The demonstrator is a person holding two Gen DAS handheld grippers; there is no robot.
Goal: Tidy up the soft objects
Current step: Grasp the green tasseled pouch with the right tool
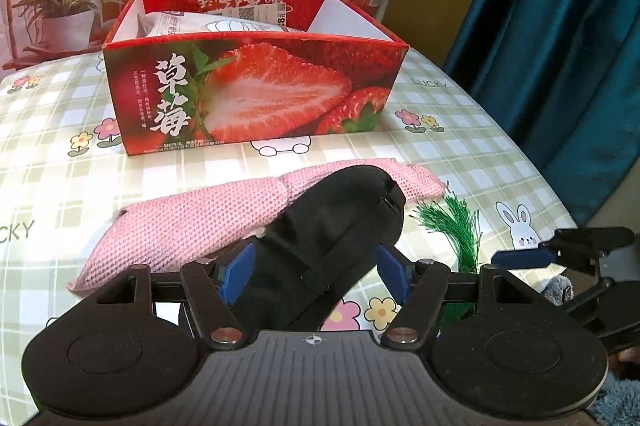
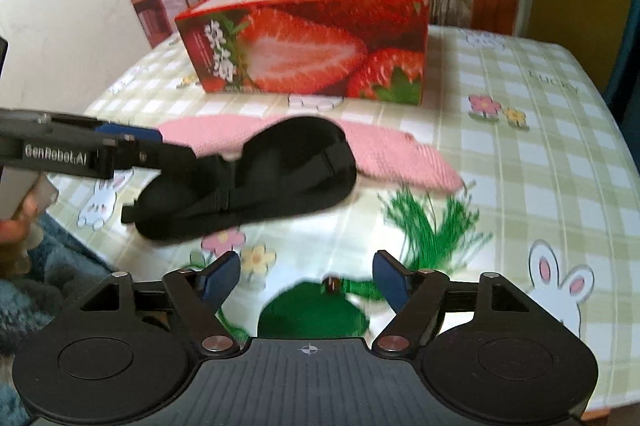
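A black eye mask (image 1: 336, 226) lies on the table with its far end resting on a pink knitted cloth (image 1: 192, 222). My left gripper (image 1: 315, 274) is open, its blue pads on either side of the mask's near end without clearly pressing it. From the right wrist view, the left gripper (image 2: 176, 146) reaches the mask (image 2: 280, 178) from the left. My right gripper (image 2: 307, 280) is open over a green tasselled piece (image 2: 312, 310) that lies on the table. Its fringe (image 2: 432, 226) fans toward the pink cloth (image 2: 400, 154). One right finger (image 1: 520, 257) shows beside the fringe (image 1: 456, 226).
A red strawberry-printed box (image 1: 256, 94) stands open behind the cloth with a white packet (image 1: 208, 24) inside; it also shows in the right wrist view (image 2: 312, 54). The checked tablecloth (image 1: 460, 146) ends at a rounded right edge by a teal curtain (image 1: 560, 46). A hand (image 2: 12, 230) is at left.
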